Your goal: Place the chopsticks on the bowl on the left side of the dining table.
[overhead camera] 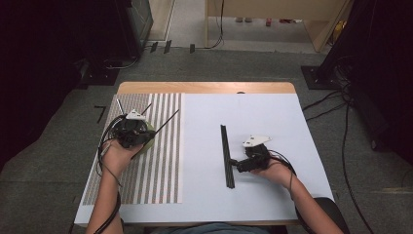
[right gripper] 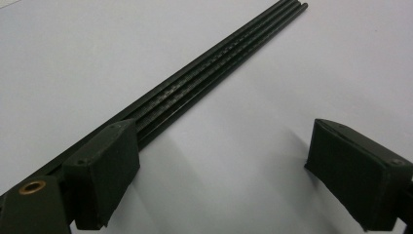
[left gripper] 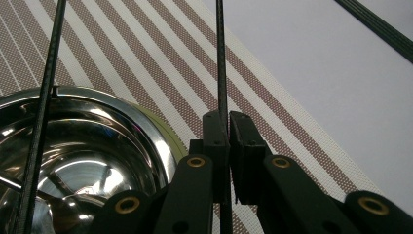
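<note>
My left gripper (overhead camera: 139, 132) (left gripper: 228, 119) is shut on a thin black rod (overhead camera: 168, 118) (left gripper: 221, 73) that slants up to the right over the striped mat. Under it sits a shiny steel bowl (overhead camera: 150, 140) (left gripper: 97, 146), and another thin rod (overhead camera: 120, 108) (left gripper: 44, 122) leans in it. A bundle of black rods (overhead camera: 225, 151) (right gripper: 219, 63) lies flat on the white sheet. My right gripper (overhead camera: 234, 165) (right gripper: 224, 161) is at the bundle's near part with its jaws wide apart; one jaw rests against the rods, and nothing is between the jaws.
The striped placemat (overhead camera: 156, 165) (left gripper: 146, 58) covers the table's left part and the white sheet (overhead camera: 272, 122) the rest. A wooden table edge (overhead camera: 204, 87) runs along the back. Cables (overhead camera: 341, 122) trail over the floor at the right.
</note>
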Demonstrator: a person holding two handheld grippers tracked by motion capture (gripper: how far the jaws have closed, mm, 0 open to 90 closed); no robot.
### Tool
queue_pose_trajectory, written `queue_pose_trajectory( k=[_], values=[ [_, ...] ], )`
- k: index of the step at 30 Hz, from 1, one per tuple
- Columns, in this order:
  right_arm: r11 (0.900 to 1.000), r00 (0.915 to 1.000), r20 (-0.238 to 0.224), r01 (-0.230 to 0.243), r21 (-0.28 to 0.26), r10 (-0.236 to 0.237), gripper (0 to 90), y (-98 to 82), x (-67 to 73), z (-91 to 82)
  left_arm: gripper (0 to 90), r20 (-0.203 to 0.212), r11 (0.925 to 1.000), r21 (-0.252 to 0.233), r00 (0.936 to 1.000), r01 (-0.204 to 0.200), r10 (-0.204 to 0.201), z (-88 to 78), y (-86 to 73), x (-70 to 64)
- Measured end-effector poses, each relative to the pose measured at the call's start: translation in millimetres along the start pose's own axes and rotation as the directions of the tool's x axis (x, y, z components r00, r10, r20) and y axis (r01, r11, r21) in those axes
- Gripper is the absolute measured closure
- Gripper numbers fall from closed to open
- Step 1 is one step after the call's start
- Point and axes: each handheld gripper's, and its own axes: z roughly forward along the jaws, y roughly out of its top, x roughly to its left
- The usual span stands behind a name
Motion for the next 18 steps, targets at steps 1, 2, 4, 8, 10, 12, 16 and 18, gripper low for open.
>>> queue_pose_trajectory(
  k=[1, 2, 4, 8, 10, 12, 16, 18],
  values=[
    [1.0, 1.0, 0.0, 0.0, 0.0, 0.0, 11.4, 0.0, 0.0, 0.0, 87.3, 0.0, 1.0, 0.0, 1.0, 0.0, 0.0, 0.0, 0.0, 0.0],
    [1.0, 1.0, 0.0, 0.0, 0.0, 0.0, 11.4, 0.0, 0.0, 0.0, 87.3, 0.0, 1.0, 0.0, 1.0, 0.001, -0.001, -0.9, 0.1, 0.8],
    [1.0, 1.0, 0.0, 0.0, 0.0, 0.0, 11.4, 0.0, 0.0, 0.0, 87.3, 0.002, 1.0, 0.0, 1.0, 0.002, -0.002, -1.6, -0.2, 1.4],
    [1.0, 1.0, 0.0, 0.0, 0.0, 0.0, 11.4, 0.0, 0.0, 0.0, 87.3, 0.0, 1.0, 0.003, 1.0, 0.005, -0.005, -2.8, -1.2, 3.0],
    [1.0, 1.0, 0.0, 0.0, 0.0, 0.0, 11.4, 0.0, 0.0, 0.0, 87.3, 0.0, 1.0, 0.003, 1.0, 0.009, -0.009, -3.8, -1.4, 4.3],
    [1.0, 1.0, 0.0, 0.001, 0.0, -0.001, 11.4, 0.0, -0.1, 0.0, 87.3, 0.002, 0.9999, 0.003, 0.9999, 0.013, -0.013, -4.3, -1.4, 5.0],
    [1.0, 1.0, 0.0, 0.0, 0.0, 0.0, 11.4, 0.0, 0.0, 0.0, 87.3, -0.002, 0.9999, 0.004, 0.9999, 0.015, -0.015, -5.5, -1.8, 6.4],
    [1.0, 1.0, 0.0, 0.0, 0.0, 0.0, 11.4, 0.0, 0.0, 0.0, 87.3, -0.005, 0.9999, 0.005, 0.9999, 0.015, -0.015, -6.2, -1.9, 6.8]
  ],
)
